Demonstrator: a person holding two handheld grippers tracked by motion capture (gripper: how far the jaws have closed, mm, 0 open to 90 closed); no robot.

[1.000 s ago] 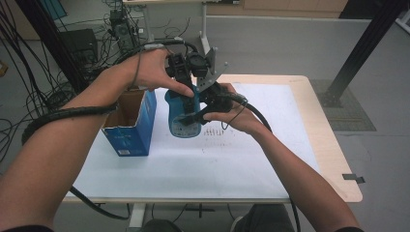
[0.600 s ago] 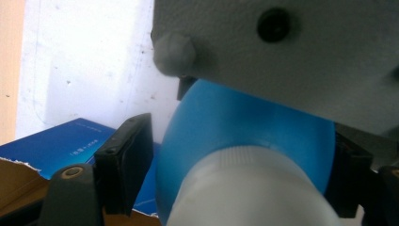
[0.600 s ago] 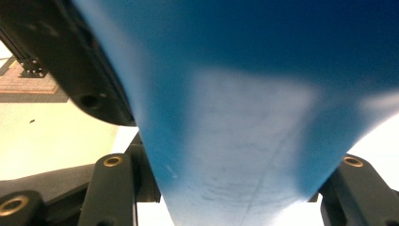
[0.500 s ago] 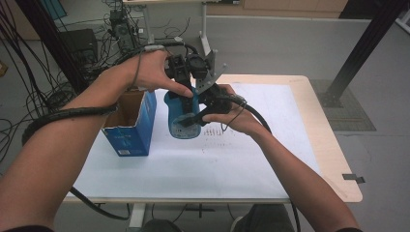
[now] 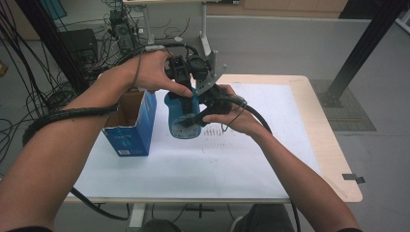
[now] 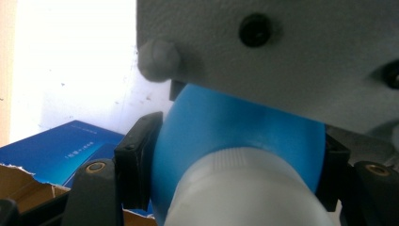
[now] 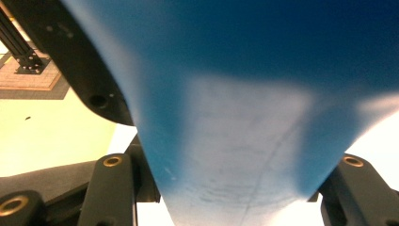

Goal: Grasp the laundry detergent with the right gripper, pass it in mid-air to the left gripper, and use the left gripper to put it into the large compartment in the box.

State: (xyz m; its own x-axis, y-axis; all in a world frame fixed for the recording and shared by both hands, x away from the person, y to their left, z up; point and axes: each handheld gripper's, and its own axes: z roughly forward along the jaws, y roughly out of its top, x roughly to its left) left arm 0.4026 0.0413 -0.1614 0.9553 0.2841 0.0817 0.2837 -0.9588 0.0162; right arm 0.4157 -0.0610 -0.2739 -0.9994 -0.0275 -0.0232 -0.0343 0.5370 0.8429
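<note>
Gripping blue bottle (image 5: 181, 116) w/ both grippers above table (image 5: 251, 164) centre, right of box (image 5: 129, 130): right gripper (image 5: 209, 107) clamping body, left gripper (image 5: 189, 89), jaws just closing, clamping neck by white cap (image 6: 244, 188); cap on, uncapping prob. left.

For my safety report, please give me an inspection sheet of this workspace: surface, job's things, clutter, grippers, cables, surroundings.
Surface: white table with pale wooden edge, small dark specks.
Job's things: blue bottle with white cap, held above the table.
Clutter: opened blue carton at the left.
Grippers: left gripper jaws have just been closing, pads now press the bottle below its cap; right gripper shut on the bottle's body.
Cables: black cable over the left forearm.
Surroundings: grey floor, tangled wires, black frame posts.
</note>
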